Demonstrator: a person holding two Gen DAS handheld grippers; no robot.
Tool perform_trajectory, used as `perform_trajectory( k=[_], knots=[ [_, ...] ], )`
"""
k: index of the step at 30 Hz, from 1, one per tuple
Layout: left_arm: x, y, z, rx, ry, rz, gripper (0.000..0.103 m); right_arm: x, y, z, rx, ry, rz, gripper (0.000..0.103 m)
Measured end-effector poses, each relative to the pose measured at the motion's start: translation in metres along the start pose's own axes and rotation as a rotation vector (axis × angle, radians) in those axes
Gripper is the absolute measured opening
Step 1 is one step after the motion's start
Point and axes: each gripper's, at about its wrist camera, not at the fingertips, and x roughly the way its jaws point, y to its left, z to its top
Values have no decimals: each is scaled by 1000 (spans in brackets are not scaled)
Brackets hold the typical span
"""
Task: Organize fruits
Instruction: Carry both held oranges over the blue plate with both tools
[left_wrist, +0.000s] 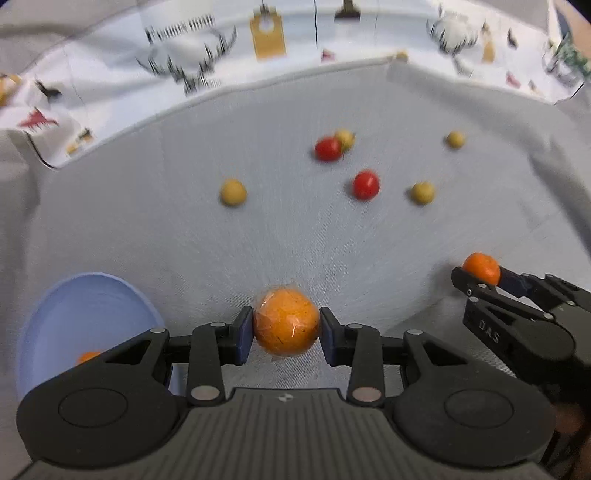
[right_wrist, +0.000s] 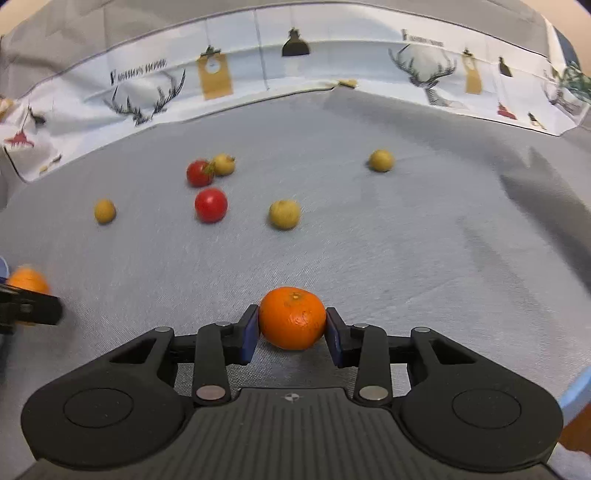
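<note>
My left gripper (left_wrist: 286, 326) is shut on a plastic-wrapped orange (left_wrist: 286, 323), held above the grey cloth. A pale blue bowl (left_wrist: 66, 314) sits just to its lower left with an orange fruit (left_wrist: 88, 356) inside. My right gripper (right_wrist: 292, 328) is shut on a tangerine (right_wrist: 292, 317); it also shows in the left wrist view (left_wrist: 480, 275) at the right. Two red tomatoes (right_wrist: 210, 205) (right_wrist: 199, 172) and several yellow-green fruits (right_wrist: 284, 214) lie scattered further out on the cloth. The left gripper with its orange (right_wrist: 27, 280) shows at the right wrist view's left edge.
A grey cloth (right_wrist: 406, 240) covers the table. A white printed cloth with antlers and tags (right_wrist: 221, 77) runs along the far edge. A blue edge (right_wrist: 576, 391) shows at the right wrist view's lower right.
</note>
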Motion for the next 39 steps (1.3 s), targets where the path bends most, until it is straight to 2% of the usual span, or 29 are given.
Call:
perform_trajectory(
  k=[2, 5, 10, 13, 16, 20, 23, 29, 39],
  knots=[
    [-29, 7, -6, -11, -42, -5, 41, -19, 0, 5, 23, -10, 17, 39],
    [-70, 18, -20, -34, -82, 3, 41, -59, 4, 9, 50, -9, 90, 39],
    [-131, 37, -58, -60, -127, 44, 41, -128, 26, 9, 67, 11, 270, 39],
    [-158, 49, -85, -82, -142, 75, 41, -162, 48, 7, 1, -31, 325, 39],
    [-179, 60, -112, -88, -167, 122, 41, -189, 75, 1, -121, -88, 355, 39],
    [-197, 79, -136, -160, -164, 131, 41, -208, 103, -11, -207, -77, 399, 39],
    [-209, 94, -151, -205, -176, 151, 41, -220, 118, -20, -268, -75, 412, 39],
    [-222, 113, -168, -262, -181, 158, 41, -247, 129, -28, -328, -132, 392, 39],
    [-233, 108, -173, -258, -214, 160, 41, -257, 130, -33, -366, -148, 380, 39]
  ],
)
